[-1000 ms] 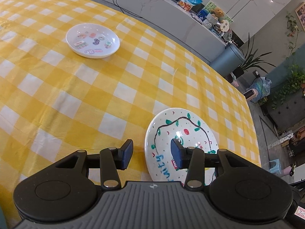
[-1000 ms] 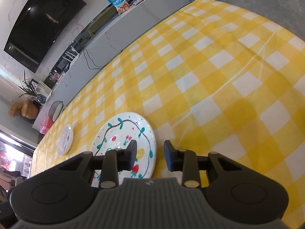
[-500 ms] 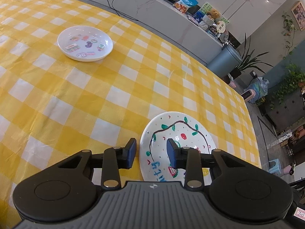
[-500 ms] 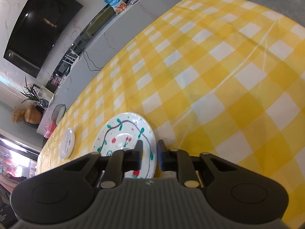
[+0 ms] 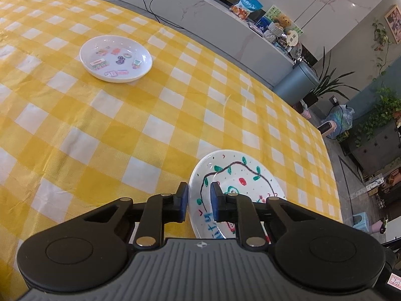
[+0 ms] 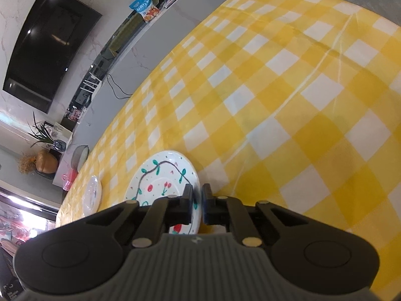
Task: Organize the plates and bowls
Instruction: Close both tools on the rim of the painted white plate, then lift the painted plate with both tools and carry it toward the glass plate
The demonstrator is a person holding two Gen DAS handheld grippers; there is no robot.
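A white plate with a hand-drawn vine and cherries (image 5: 238, 183) lies on the yellow checked tablecloth (image 5: 125, 125). My left gripper (image 5: 199, 202) straddles its near left rim, jaws narrowed with a small gap, one finger (image 5: 181, 200) outside and one inside. My right gripper (image 6: 198, 204) is closed tight on the same plate's right rim (image 6: 160, 175). A small white dish with stickers (image 5: 115, 59) sits far left on the table, apart from both grippers; it also shows edge-on in the right wrist view (image 6: 92, 198).
A grey counter (image 5: 225, 25) with snack bags and toys runs behind the table. A blue bin (image 5: 295, 82) and plants stand beyond the table's right edge. A dark TV (image 6: 47, 45) hangs on the wall.
Both grippers have closed in on the decorated plate's rim: left jaws narrowed from wide open, right jaws went from open to nearly touching. The plate looks slightly nearer.
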